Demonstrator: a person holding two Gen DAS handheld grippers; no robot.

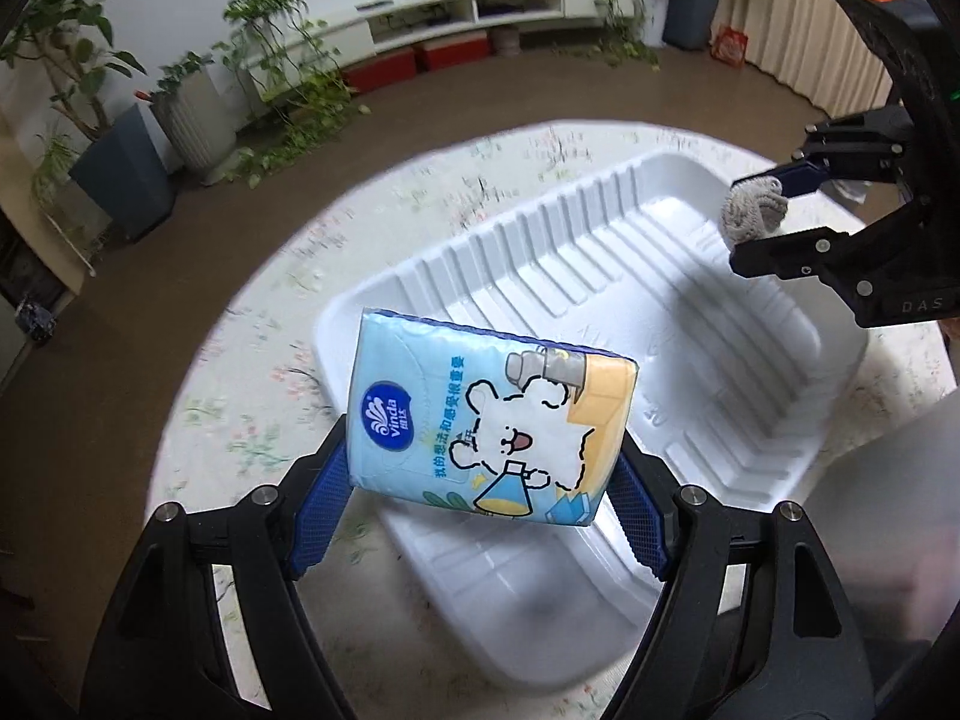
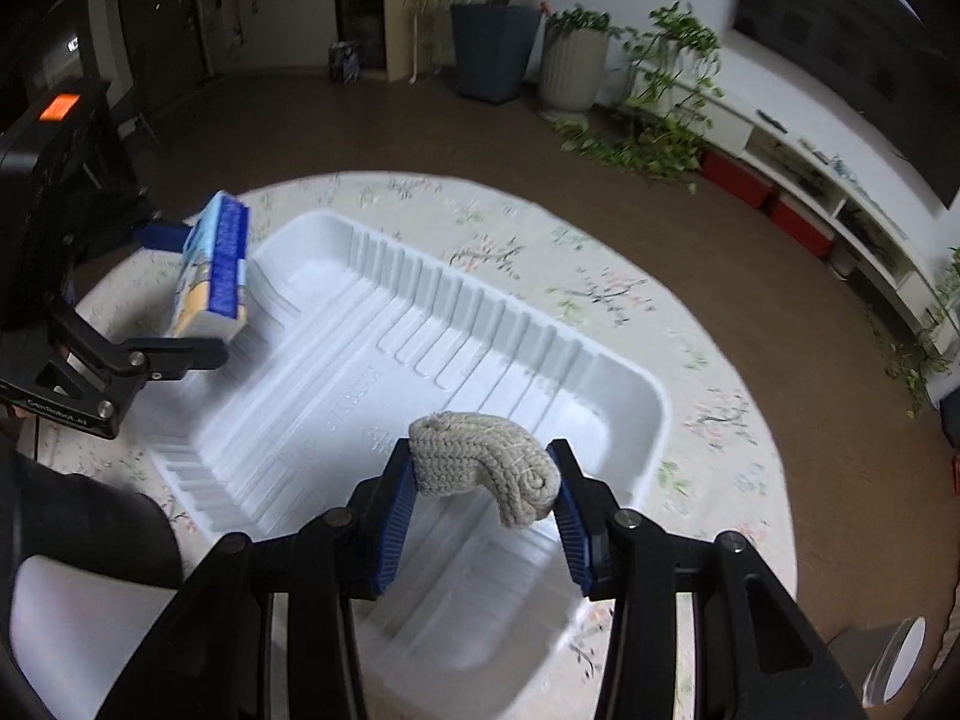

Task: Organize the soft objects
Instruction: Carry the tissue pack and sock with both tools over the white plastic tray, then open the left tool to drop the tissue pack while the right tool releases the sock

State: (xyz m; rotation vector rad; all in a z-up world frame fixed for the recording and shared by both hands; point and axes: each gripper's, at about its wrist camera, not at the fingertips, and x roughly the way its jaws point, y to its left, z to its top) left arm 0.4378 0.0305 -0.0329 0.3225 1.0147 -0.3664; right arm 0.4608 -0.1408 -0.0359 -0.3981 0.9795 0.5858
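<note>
Left gripper: black frame, blue ribbed pads. Jaws stand fairly wide, clamped on the two short sides of a tissue pack. Pack: light blue wrapper, cartoon bear print, dark blue edge; held tilted in the air above the near end of the tray. Seen from the right wrist, the same pack hangs over the tray's far left corner, clear of its floor.

Right gripper: same build. Jaws part closed, pressing on a cloth roll between the pads. Roll: grey-white knitted fabric, one end curling down past the right pad; held in the air over the tray's middle. From the left wrist it shows at the tray's far right rim.

Tray: white moulded plastic, ribbed walls, stepped floor, nothing lying in it. Rests on a round table under a pale floral cloth.

Surroundings: brown floor, potted plants, low white shelf unit with red boxes.
</note>
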